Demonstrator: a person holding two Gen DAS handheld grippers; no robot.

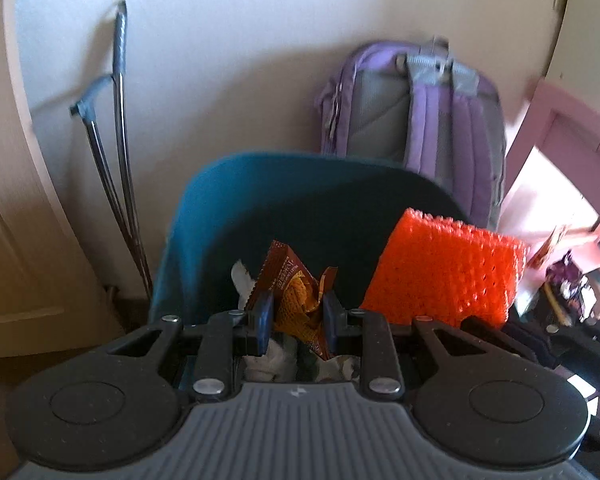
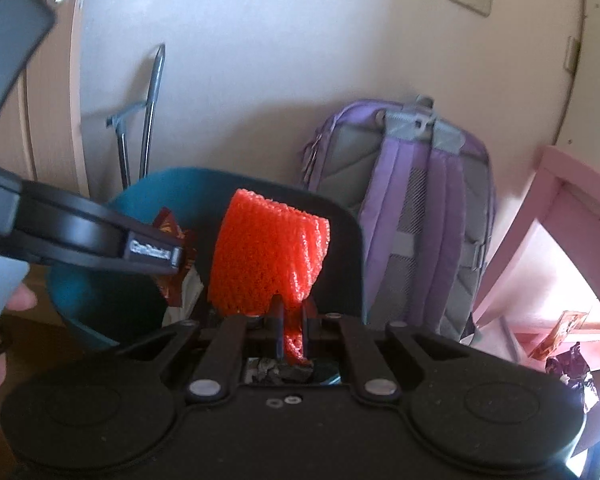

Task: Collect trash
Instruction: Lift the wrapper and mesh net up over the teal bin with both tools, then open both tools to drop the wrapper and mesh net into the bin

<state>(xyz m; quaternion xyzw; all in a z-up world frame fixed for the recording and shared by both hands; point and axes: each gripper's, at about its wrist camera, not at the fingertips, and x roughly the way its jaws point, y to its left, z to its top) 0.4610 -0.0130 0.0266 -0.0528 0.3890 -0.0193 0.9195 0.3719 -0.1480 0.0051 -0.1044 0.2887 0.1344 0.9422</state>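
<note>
Two loaded tongs point(image 1: 296, 312) point(image 2: 291, 320) above teal bin point(image 1: 220, 200)

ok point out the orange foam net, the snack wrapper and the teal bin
orange foam net point(image 2: 268, 256), right wrist view, middle of the mesh
snack wrapper point(image 1: 296, 296), left wrist view, crumpled printed face
teal bin point(image 1: 236, 208), left wrist view, inner back wall

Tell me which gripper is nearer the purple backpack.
Right. The right gripper, holding the orange foam net, sits closer to the backpack; the left gripper, holding a snack wrapper, is farther away.
</note>
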